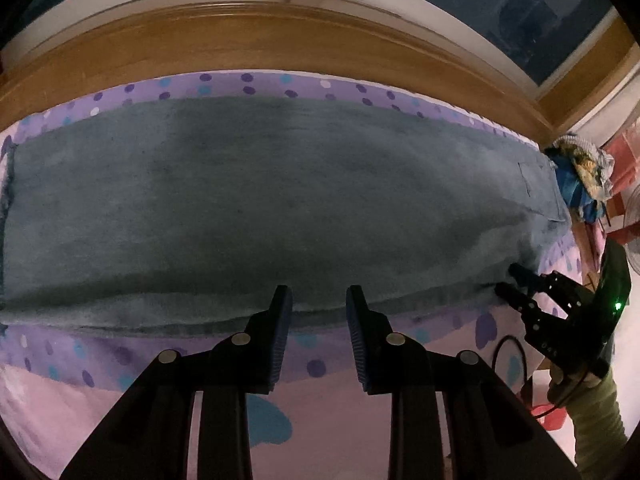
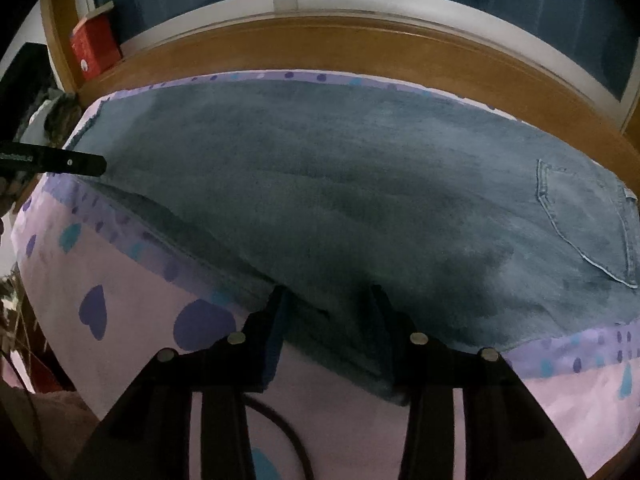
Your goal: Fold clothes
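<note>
Denim jeans (image 1: pixel 280 200) lay spread flat across the bed (image 1: pixel 340 420), folded lengthwise leg over leg as far as the views showed, with the back pocket (image 2: pixel 584 216) and waist toward your right and the hems toward your left. Your left gripper (image 1: pixel 319 300) stood spread with nothing between its fingers, its tips just at the near seam of the jeans. Your right gripper (image 2: pixel 326 300) also stood spread, but the near edge of the denim lay between its fingers, so it straddled the cloth without pinching it.

My judgement of the risk: had you closed the right gripper there, it might have caught only the upper layer, and the lower leg would have stayed on the bed and dragged the fold askew. It might equally have nipped the heart-print sheet (image 2: pixel 120 280) along with the denim. The left gripper, sitting at the very seam, had so little cloth under it that heavy denim could have slipped out on a lift. Unequal lifts on the two sides would have twisted the long panel.

For room, the far edge of the jeans ran close to the wooden bed frame (image 1: pixel 280 40), leaving only a thin strip of dotted border. The near side offered open sheet. A heap of clothes (image 1: pixel 580 168) crowded the right end, so a fold toward the left looked freer
</note>
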Available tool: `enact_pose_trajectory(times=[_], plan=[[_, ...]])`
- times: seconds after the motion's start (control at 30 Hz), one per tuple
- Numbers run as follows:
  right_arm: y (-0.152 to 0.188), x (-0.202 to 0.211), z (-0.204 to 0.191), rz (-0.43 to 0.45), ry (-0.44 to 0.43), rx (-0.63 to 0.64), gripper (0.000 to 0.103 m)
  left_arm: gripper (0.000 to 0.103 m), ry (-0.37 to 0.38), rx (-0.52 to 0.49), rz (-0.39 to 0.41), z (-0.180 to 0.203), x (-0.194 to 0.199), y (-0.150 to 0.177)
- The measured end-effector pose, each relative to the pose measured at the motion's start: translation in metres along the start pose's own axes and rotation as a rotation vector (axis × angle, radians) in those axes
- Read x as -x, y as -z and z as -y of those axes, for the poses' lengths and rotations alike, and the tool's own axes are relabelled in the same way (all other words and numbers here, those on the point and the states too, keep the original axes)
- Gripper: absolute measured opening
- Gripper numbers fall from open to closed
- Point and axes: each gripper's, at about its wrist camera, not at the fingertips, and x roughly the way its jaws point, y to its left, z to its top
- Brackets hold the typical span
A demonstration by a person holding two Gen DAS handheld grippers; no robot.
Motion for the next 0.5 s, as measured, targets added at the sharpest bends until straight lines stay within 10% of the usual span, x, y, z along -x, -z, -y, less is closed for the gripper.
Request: enact_pose_trajectory(times=[0.27,0.5], plan=[[-0.004,0.004,-0.003,0.008,0.075,-0.025,0.004,0.028,-0.020,-0.022,0.002,-0.009,-0.011,-0.026],[0.010,0.037,-0.012,0.017,0.064,0.023,0.000,0.028,-0.083,-0.018,-0.035,-0.026,-0.034,-0.030]])
